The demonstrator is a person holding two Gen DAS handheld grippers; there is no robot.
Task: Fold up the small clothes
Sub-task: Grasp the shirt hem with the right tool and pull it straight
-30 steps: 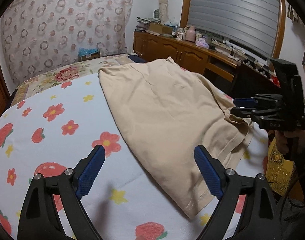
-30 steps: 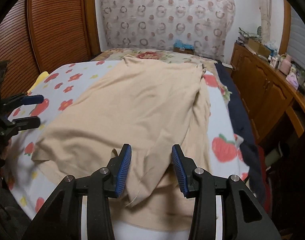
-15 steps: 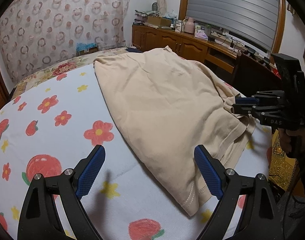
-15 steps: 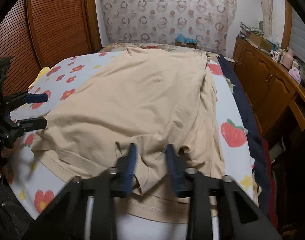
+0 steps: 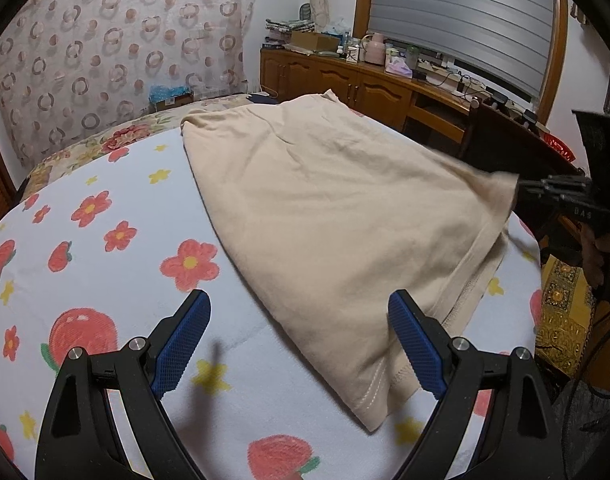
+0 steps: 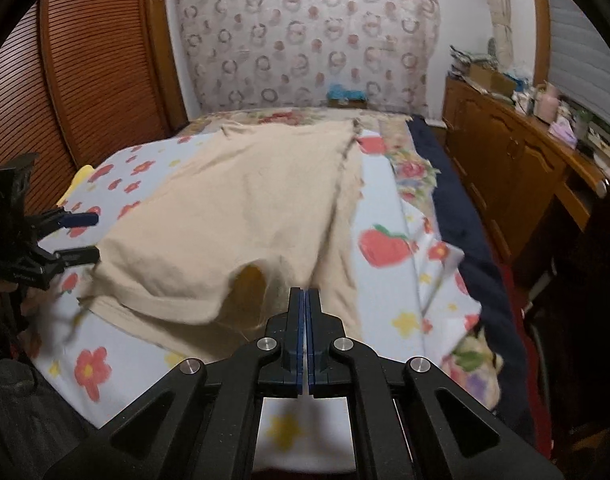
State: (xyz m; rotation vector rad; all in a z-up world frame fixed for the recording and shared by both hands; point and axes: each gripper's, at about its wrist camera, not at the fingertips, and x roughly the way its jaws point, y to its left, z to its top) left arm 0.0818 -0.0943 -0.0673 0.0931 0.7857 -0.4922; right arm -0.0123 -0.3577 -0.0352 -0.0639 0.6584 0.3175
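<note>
Pinching beige shirt [image 6: 241,216] hem, right claw [image 6: 303,300] just closed, left claw [image 5: 301,344] spread beside corner.

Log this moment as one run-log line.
step: grab hem | right gripper: just closed, shut on beige garment | left gripper: open, over near corner | bedsheet: garment still unfolded

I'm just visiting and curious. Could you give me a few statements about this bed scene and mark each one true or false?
1. The beige cotton garment lies on a white bedsheet printed with red flowers. True.
2. The left tool is clamped shut. False: its blue pads stand wide apart.
3. The right tool is closed on the garment's hem. True.
4. The garment is folded into a small square. False: it lies spread out.
</note>
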